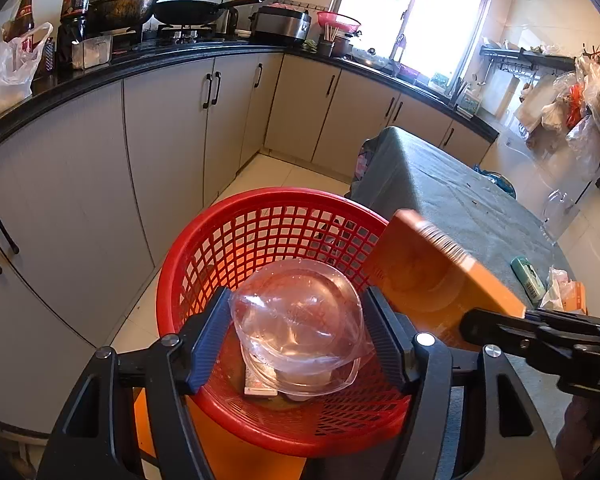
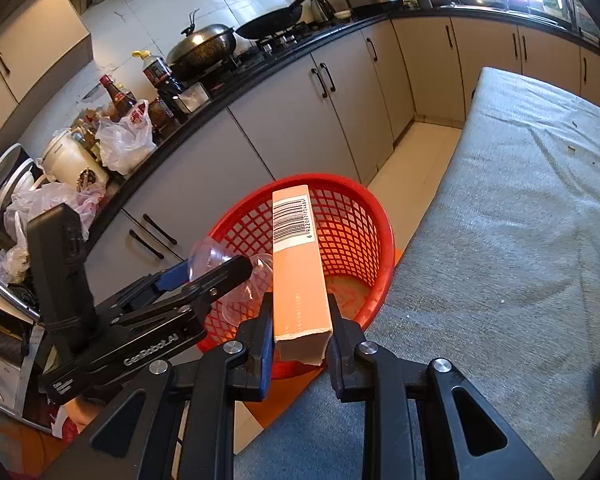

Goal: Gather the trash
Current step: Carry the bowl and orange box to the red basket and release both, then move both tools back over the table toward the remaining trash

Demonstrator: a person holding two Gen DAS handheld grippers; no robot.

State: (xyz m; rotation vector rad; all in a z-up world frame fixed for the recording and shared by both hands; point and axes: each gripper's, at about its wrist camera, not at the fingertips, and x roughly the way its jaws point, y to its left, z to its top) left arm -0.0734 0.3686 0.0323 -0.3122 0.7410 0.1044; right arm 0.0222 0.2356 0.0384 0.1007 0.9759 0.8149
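Gray-covered table (image 2: 520,208) fills the right of the right wrist view; kitchen cabinets run across the top. Red mesh basket (image 1: 260,240) sits at center-bottom of the left wrist view, beside the table edge. I hold 2 trash items over it. My right gripper (image 2: 300,332) is clamped on an orange box (image 2: 296,264) w/ barcode, angled over the basket's right rim. My left gripper (image 1: 296,332) pinches a clear plastic container (image 1: 300,320) directly above the basket interior. To finish well, I judge: bring the box fully inside the rim, then let go of both. More trash lies at right edge of the left view.
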